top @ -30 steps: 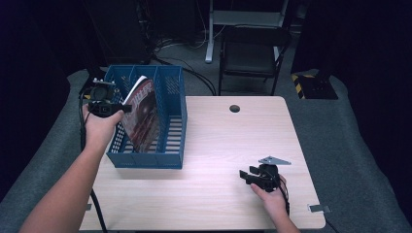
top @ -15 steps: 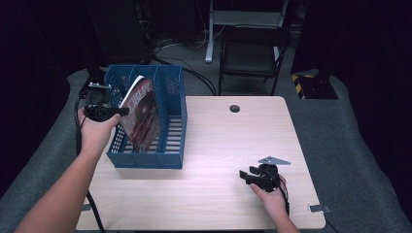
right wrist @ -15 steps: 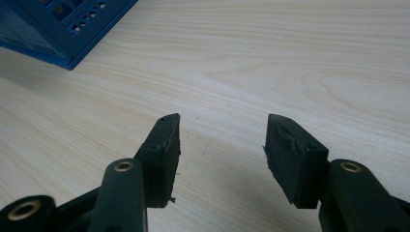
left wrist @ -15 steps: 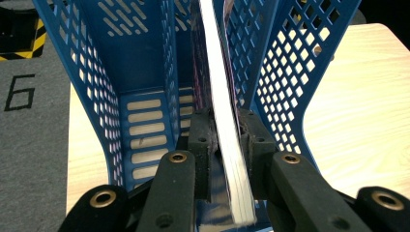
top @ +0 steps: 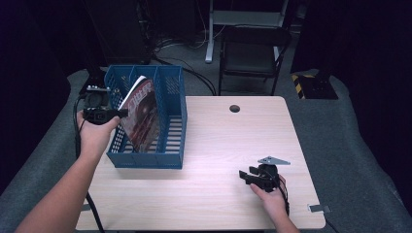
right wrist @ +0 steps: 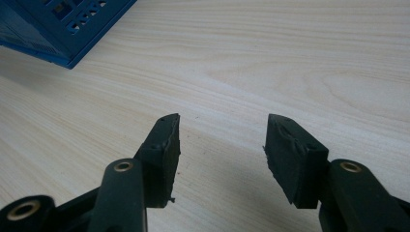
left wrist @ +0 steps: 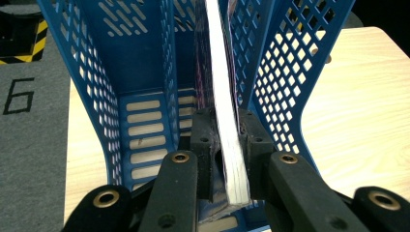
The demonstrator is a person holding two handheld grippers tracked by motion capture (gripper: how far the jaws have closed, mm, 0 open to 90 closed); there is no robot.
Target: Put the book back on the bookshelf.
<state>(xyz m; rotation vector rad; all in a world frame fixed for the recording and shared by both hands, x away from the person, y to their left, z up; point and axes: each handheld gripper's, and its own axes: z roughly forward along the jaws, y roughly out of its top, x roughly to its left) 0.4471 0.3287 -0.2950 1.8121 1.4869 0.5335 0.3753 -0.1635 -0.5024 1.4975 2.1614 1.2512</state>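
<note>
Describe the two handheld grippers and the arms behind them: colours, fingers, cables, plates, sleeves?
Both grippers are black. The left gripper trails a black cable beside the forearm. The right gripper carries a grey three-cornered plate on top. Close up, each has two blocky black fingers on arms fixed with brass-coloured rivets. Both forearms are bare; no sleeves or gloves show.

Magazine (top: 142, 114) in left gripper (top: 118, 113), inside blue rack (top: 171, 121).
</note>
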